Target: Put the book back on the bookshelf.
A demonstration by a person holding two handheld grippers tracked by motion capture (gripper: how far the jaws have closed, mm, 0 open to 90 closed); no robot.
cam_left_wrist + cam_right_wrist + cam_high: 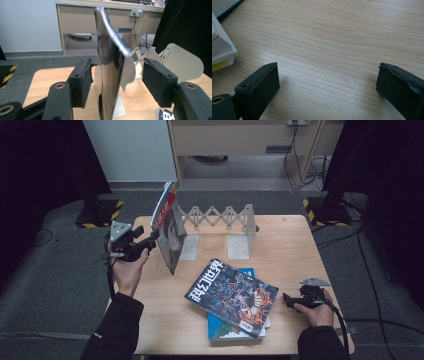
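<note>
A magazine [170, 232] stands upright and slightly bowed at the left end of a white folding book rack [220, 217]. My left gripper [152, 237] is open, its jaws either side of the magazine [110, 75]. The left jaw is close to the cover and the right jaw stands well apart from it. In the left gripper view the rack's white end plates [180, 60] rise behind the magazine. My right gripper [287, 299] rests low at the table's front right, open over bare wood [327, 82].
A dark-covered magazine [232, 292] lies on a blue book [220, 327] at the front middle of the wooden table [285, 245]. Their corner [222, 50] lies left of the right jaws. Cables and striped floor stands lie beyond the table.
</note>
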